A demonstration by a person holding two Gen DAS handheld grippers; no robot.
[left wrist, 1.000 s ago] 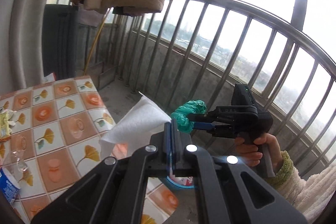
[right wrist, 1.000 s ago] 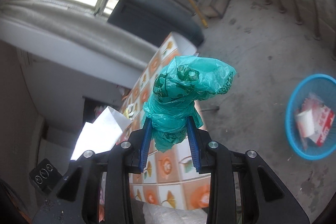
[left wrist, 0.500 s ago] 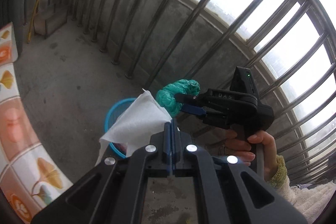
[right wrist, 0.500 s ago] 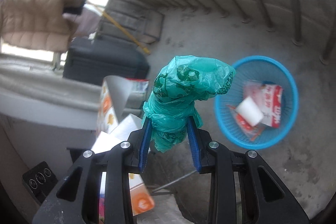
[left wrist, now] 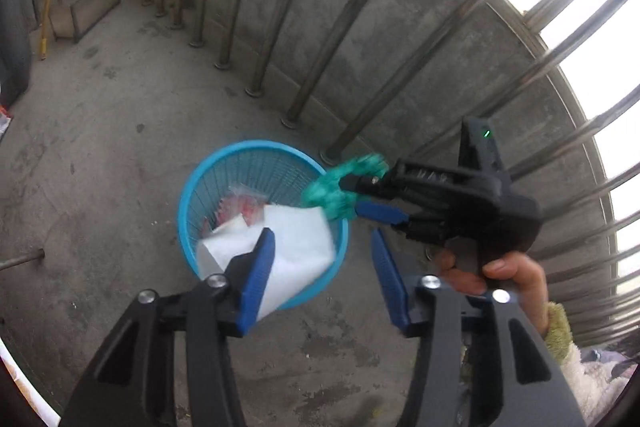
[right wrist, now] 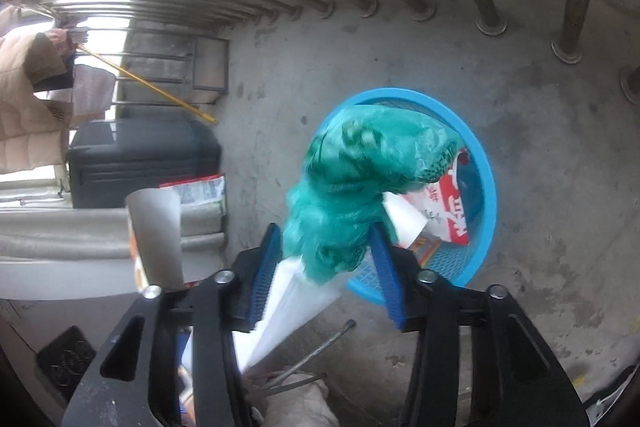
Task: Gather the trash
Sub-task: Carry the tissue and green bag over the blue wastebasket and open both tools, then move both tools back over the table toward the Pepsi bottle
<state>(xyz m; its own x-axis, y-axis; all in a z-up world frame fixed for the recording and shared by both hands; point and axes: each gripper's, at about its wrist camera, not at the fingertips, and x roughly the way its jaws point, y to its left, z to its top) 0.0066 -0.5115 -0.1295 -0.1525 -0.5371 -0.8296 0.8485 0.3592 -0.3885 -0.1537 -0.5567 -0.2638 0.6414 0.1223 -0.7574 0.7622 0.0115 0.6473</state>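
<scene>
A blue mesh trash basket (left wrist: pixel 192 187) stands on the concrete floor and holds red-and-white wrappers (left wrist: pixel 240 207); it also shows in the right wrist view (right wrist: pixel 486 195). My left gripper (left wrist: pixel 320 275) is open just above the basket, and a white tissue (left wrist: pixel 296 243) drops loose from it over the rim. My right gripper (right wrist: pixel 326 267) is open above the basket, and a crumpled green plastic bag (right wrist: pixel 360 179) sits blurred and loose between its spread fingers. In the left wrist view the green bag (left wrist: pixel 340 187) hangs at the right gripper's tips (left wrist: pixel 360 199) over the basket's far rim.
A steel railing (left wrist: pixel 360 27) on a low concrete wall runs close behind the basket. A dark suitcase (right wrist: pixel 140 163) and a hanging beige coat (right wrist: pixel 24 115) are at the left. A table edge with a floral cloth (right wrist: pixel 148 243) is near me. Thin metal rods (right wrist: pixel 312 355) lie on the floor.
Both grippers swung down from the table to over the basket. Both opened: the left let go of the white tissue and the right loosened its hold on the green bag.
</scene>
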